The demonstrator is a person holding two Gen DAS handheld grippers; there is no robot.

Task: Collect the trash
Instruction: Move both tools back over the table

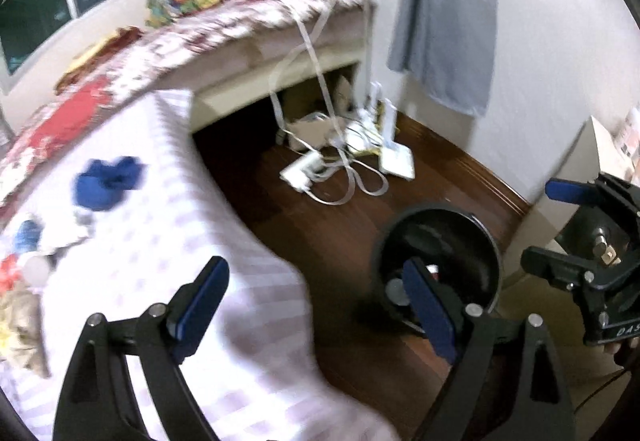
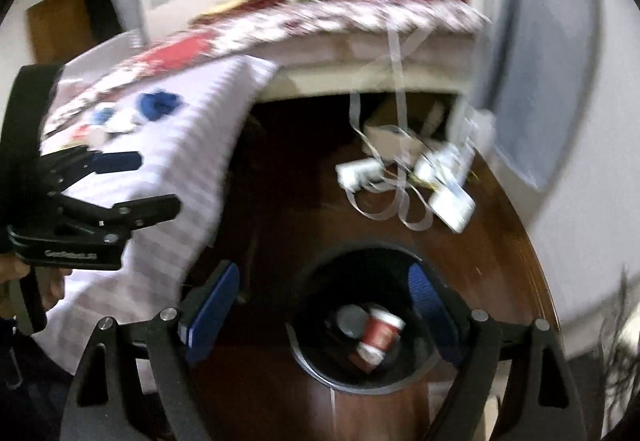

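Note:
A round black trash bin point(image 2: 360, 373) stands on the dark wood floor; a red paper cup point(image 2: 380, 333) and a grey lid point(image 2: 350, 319) lie inside it. My right gripper point(image 2: 324, 309) is open and empty, right above the bin. My left gripper point(image 1: 316, 305) is open and empty, between the bed edge and the bin point(image 1: 440, 261). Trash lies on the white checked sheet: a blue crumpled piece point(image 1: 108, 181), small scraps point(image 1: 32, 245) and a crumpled wrapper point(image 1: 20, 325). The right gripper also shows in the left wrist view point(image 1: 560, 221), and the left gripper in the right wrist view point(image 2: 152, 185).
A bed with a white checked sheet point(image 1: 160, 241) and a floral cover point(image 1: 240, 17) fills the left. White power strips, chargers and ribbon cables point(image 1: 344, 157) lie on the floor by the wall. A grey cloth point(image 1: 444, 9) hangs on the wall. A white cabinet point(image 1: 576, 169) stands at right.

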